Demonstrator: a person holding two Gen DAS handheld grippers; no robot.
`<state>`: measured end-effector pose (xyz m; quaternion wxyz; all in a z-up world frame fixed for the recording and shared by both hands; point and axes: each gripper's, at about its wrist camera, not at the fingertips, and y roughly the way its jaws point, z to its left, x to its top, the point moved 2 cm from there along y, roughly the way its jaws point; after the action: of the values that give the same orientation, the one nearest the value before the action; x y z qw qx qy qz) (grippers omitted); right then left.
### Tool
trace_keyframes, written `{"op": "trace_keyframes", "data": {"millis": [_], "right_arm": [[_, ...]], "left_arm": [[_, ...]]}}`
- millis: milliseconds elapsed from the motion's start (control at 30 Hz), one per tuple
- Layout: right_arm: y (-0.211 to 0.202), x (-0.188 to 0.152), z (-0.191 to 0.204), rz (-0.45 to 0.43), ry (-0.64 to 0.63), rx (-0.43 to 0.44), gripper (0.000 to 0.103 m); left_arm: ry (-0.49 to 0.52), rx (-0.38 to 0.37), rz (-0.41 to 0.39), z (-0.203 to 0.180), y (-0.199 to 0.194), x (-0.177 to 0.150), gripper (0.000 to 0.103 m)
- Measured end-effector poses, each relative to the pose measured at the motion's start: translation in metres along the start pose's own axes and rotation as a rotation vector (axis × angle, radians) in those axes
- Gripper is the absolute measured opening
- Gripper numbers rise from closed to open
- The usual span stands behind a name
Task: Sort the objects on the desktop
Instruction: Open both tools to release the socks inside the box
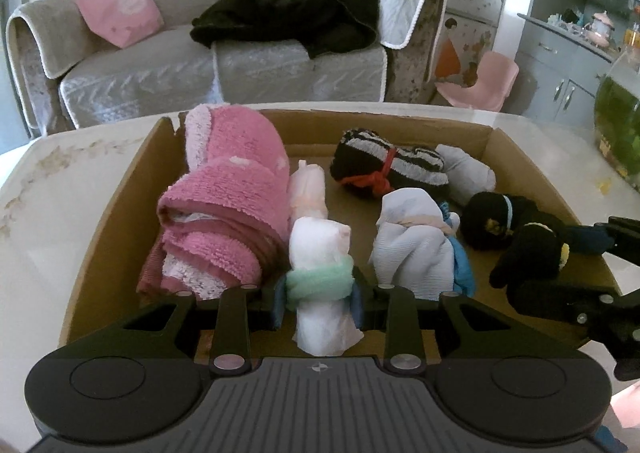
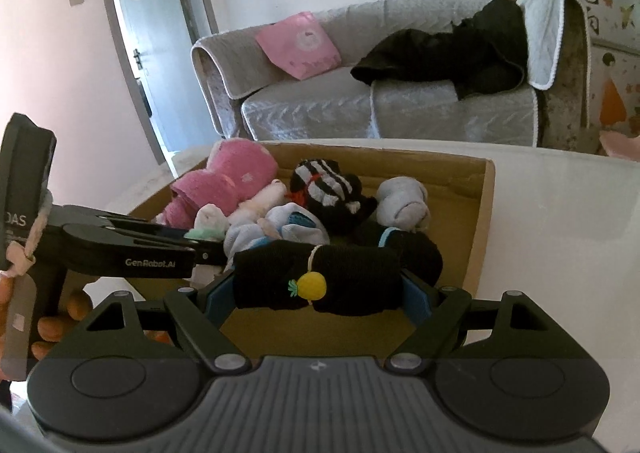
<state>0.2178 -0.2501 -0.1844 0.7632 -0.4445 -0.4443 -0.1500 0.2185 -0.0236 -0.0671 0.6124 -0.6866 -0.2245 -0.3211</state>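
A cardboard box (image 1: pixel 116 213) on the table holds rolled socks and a folded pink towel (image 1: pixel 232 205). My left gripper (image 1: pixel 319 301) is shut on a white sock roll with a green band (image 1: pixel 320 253), held over the box's near part beside the towel. My right gripper (image 2: pixel 318 293) is shut on a black sock roll with a yellow pineapple tie (image 2: pixel 320 277), held crosswise over the box's near right corner; it also shows in the left wrist view (image 1: pixel 528 253). The left gripper's arm (image 2: pixel 132 249) shows at left in the right wrist view.
In the box also lie a black-and-white striped roll with red tie (image 1: pixel 384 169), a grey roll (image 1: pixel 468 173), a white-and-blue roll (image 1: pixel 416 245), another black roll (image 1: pixel 492 221) and a pale pink roll (image 1: pixel 308 189). A sofa (image 1: pixel 224 65) stands behind the white table (image 2: pixel 560 233).
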Motion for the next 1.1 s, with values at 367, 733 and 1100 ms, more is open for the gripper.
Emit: {"op": "trace_keyframes", "data": {"millis": [367,733,1100], "right_arm": [[0.006,-0.005,0.013,0.005,-0.119,-0.084,0.085],[-0.037,0.004,0.006,-0.112,-0.084,-0.047,0.091],[-0.093,-0.021,0.021,-0.128,-0.103,0.024,0.095]], "left_arm": [[0.044,0.085,-0.006,-0.003,0.004,-0.006,0.082],[0.166,0.102,-0.061,-0.010,-0.031,-0.017,0.095],[0.171,0.106,-0.144,0.015,-0.111,-0.053,0.103]]}}
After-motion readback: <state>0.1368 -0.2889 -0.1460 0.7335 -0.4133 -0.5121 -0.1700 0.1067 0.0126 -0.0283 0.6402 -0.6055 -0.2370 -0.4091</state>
